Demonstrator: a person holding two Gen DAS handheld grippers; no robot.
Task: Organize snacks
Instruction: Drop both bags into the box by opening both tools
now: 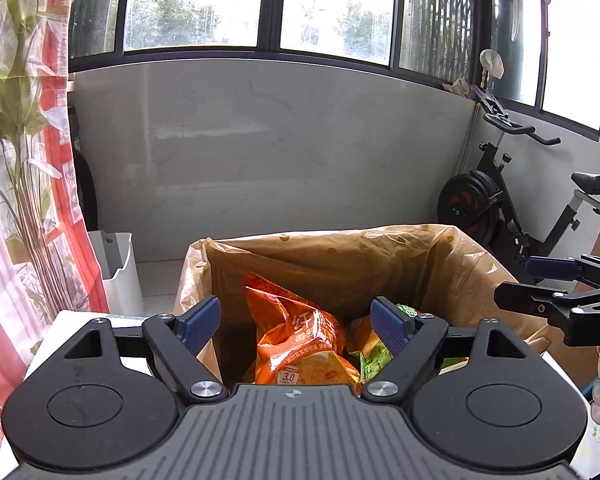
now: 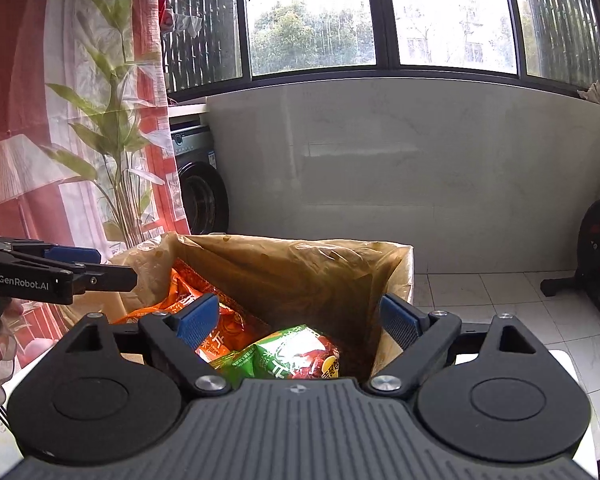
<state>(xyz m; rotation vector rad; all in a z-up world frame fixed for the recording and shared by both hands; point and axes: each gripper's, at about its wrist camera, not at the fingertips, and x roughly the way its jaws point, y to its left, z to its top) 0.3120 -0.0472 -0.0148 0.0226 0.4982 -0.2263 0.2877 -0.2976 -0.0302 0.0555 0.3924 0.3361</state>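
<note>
Exercise bike (image 1: 512,204), washing machine (image 2: 200,184), white bin (image 1: 118,268), curtain (image 2: 80,120)

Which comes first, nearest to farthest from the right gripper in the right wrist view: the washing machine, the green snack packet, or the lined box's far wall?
Measured from the right gripper:
1. Green snack packet, just below and between its open fingers, inside the box.
2. Far wall of the lined box, straight ahead.
3. Washing machine, far back on the left by the curtain.
</note>
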